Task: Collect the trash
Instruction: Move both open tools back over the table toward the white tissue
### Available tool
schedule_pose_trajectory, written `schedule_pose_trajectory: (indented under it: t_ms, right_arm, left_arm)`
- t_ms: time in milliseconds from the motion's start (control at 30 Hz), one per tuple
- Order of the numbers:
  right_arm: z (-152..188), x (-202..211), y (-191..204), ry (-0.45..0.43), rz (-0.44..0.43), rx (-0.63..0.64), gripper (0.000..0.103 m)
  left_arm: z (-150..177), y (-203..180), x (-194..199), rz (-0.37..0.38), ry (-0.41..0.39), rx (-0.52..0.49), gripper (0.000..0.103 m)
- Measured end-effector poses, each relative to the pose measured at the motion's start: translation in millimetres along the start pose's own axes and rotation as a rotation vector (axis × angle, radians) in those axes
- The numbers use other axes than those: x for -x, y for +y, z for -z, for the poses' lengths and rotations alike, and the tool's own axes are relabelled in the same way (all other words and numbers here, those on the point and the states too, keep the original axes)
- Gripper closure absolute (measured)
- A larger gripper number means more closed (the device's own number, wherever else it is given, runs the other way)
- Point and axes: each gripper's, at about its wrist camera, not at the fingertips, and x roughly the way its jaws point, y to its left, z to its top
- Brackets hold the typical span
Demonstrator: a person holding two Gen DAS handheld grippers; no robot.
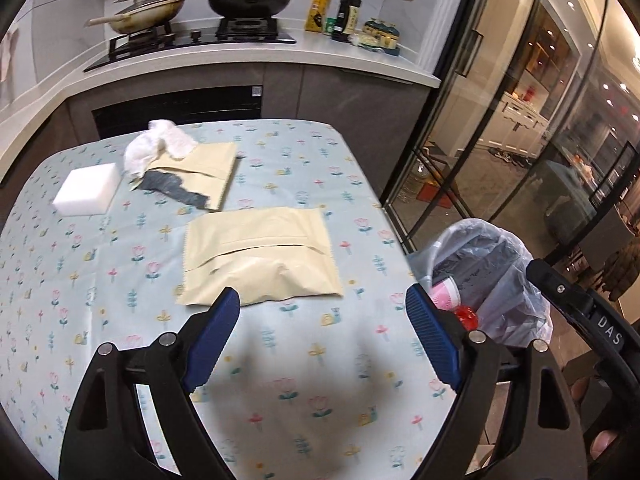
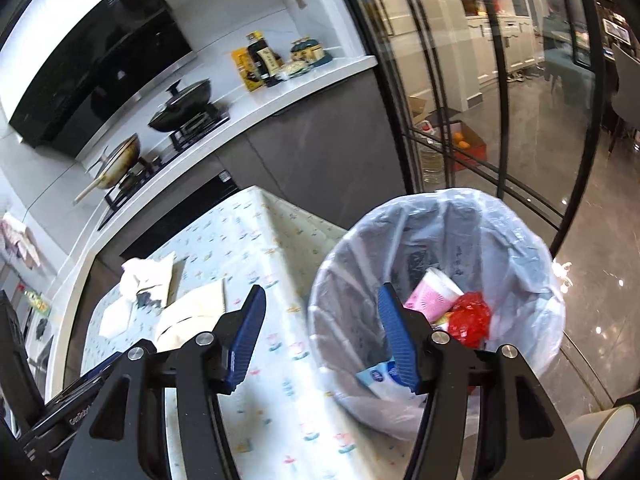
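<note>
A cream tissue pack (image 1: 260, 256) lies on the flowered tablecloth (image 1: 100, 280), just ahead of my open, empty left gripper (image 1: 322, 312). Farther back lie a second cream pack (image 1: 200, 176) with a torn dark scrap (image 1: 176, 190), a crumpled white tissue (image 1: 156, 148) and a white sponge block (image 1: 86, 194). A bin lined with a clear bag (image 2: 440, 300) stands at the table's right edge; it holds a pink cup (image 2: 432, 294), red wrapper (image 2: 470, 318) and a blue-white packet (image 2: 378, 376). My right gripper (image 2: 320, 312) is open and empty, over the bin's left rim.
A counter behind the table carries a hob with two pans (image 1: 248, 0) and bottles (image 1: 348, 16). Glass sliding doors (image 1: 500, 120) stand to the right of the table and bin. A small grey bin (image 2: 608, 436) stands on the floor at the lower right.
</note>
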Motion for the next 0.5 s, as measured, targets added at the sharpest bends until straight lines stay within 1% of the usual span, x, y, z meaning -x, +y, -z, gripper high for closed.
schedule_pose_trajectory:
  t_ms: [233, 333, 500]
  right_arm:
    - [14, -8, 38, 0.03, -0.043, 0.055, 0.046]
    - [18, -12, 56, 0.043, -0.058, 0.084, 0.046]
    - [24, -18, 83, 0.057, -0.077, 0.122, 0.046]
  left_arm:
    - [2, 45, 11, -0.048, -0.008, 0.063, 0.022]
    - [4, 66, 16, -0.068, -0.014, 0.095, 0.019]
    - [5, 104, 21, -0.099, -0.022, 0.159, 0.019]
